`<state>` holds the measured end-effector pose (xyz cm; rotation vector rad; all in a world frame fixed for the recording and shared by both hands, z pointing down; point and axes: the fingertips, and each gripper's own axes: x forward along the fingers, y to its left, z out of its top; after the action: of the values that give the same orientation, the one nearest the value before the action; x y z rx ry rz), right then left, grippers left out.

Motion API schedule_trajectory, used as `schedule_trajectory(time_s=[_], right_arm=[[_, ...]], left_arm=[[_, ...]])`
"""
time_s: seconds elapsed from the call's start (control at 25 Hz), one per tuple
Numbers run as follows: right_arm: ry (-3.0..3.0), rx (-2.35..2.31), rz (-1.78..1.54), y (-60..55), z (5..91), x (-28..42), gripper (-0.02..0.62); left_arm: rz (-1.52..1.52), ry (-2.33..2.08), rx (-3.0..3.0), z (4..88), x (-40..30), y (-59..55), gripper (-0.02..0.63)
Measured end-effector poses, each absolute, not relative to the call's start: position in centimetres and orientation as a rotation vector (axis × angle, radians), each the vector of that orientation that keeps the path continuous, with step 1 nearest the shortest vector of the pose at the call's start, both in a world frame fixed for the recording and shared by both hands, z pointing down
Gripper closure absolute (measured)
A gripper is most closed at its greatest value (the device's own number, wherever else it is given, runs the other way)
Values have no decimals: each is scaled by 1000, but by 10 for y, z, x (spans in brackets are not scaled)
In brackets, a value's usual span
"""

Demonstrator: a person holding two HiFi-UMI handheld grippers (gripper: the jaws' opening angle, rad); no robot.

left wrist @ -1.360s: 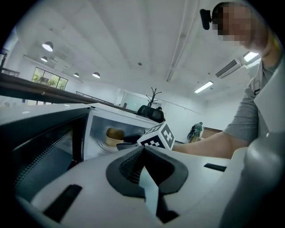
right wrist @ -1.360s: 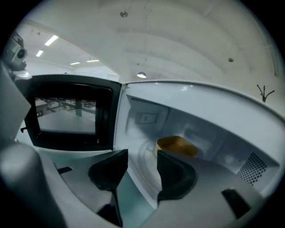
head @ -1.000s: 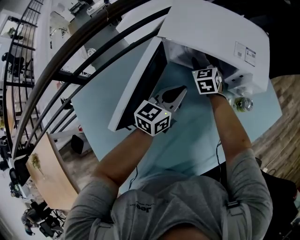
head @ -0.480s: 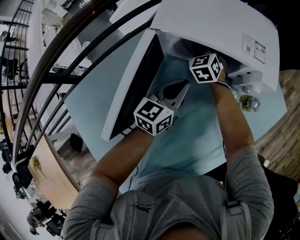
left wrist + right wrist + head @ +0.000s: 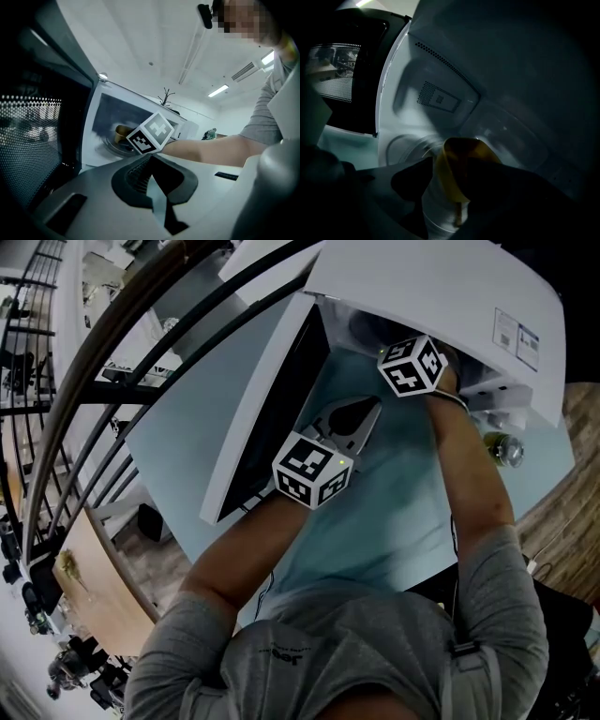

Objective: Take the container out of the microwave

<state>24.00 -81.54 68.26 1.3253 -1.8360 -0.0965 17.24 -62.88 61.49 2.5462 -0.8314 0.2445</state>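
The white microwave (image 5: 441, 287) stands at the far edge of the pale blue table (image 5: 375, 521) with its door (image 5: 272, 399) swung open to the left. Inside it, a container (image 5: 461, 154) with a yellow rim and a white body sits over the glass turntable (image 5: 405, 143). My right gripper (image 5: 450, 187) reaches into the cavity, one jaw outside the container's wall and one over its mouth, shut on it. From the head view only its marker cube (image 5: 412, 367) shows. My left gripper (image 5: 370, 407) hovers in front of the door, shut and empty. It sees the container (image 5: 123, 131) behind that cube.
A small glass object (image 5: 502, 448) stands on the table right of the microwave, near the right forearm. A dark railing (image 5: 141, 352) runs behind the table on the left. The table's near edge lies close to the person's body.
The right gripper has gone deeper into the microwave cavity, its cube now at the opening. The left gripper has stayed almost where it was in front of the door.
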Motion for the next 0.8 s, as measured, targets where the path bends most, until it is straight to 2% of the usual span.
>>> schedule_trajectory(time_s=[0.44,0.56,0.64,0.8], right_arm=[[-1746,1221,-170,-825,690,242,380],[-1714,1215,-193,-827,688,245,453],[-1714,1226,-205,-827,684,246,548],[-1753,1211,-163,-820,680,242,557]], left_arm=[[257,-834,2553,619,177,-628,597],[262,-837,2552,619,175,-627,597],[263,-841,2552,618,174,-626,597],[265,-854,2559,611,171,-626,597]])
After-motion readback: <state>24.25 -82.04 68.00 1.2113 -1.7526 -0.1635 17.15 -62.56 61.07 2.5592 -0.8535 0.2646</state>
